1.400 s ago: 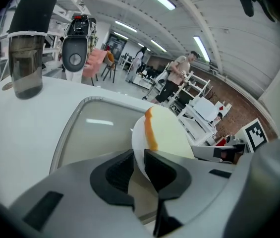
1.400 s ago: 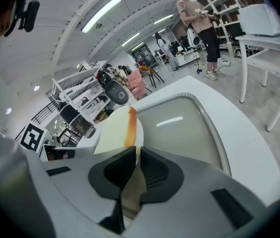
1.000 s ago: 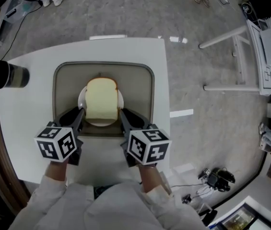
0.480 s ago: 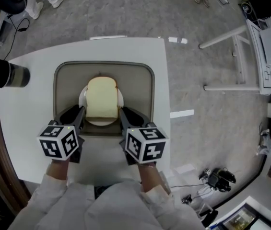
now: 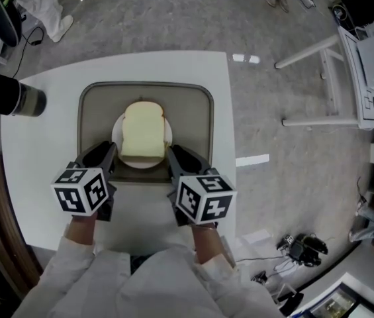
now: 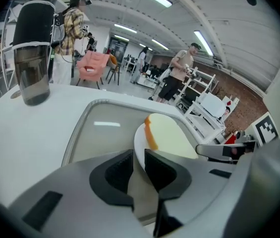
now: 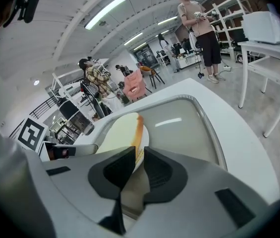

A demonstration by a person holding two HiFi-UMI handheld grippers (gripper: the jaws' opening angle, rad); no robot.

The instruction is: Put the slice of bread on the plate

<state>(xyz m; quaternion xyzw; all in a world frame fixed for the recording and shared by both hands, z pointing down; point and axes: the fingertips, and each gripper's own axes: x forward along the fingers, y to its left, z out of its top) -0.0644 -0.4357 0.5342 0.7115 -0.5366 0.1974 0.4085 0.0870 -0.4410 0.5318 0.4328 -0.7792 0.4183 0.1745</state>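
A pale slice of bread lies flat on a round white plate, which rests in a grey tray. My left gripper is at the plate's near left rim and my right gripper at its near right rim. In the left gripper view the plate's edge runs into the narrow gap of the left gripper, with the bread just beyond. In the right gripper view the right gripper pinches the rim the same way, beside the bread.
The tray sits on a white table. A black cylindrical flask stands at the table's far left, tall in the left gripper view. A white frame table stands to the right on the floor. People stand in the background.
Almost nothing: both grippers stay at the plate's near rim and the bread stays on the plate. The head view has shifted slightly.
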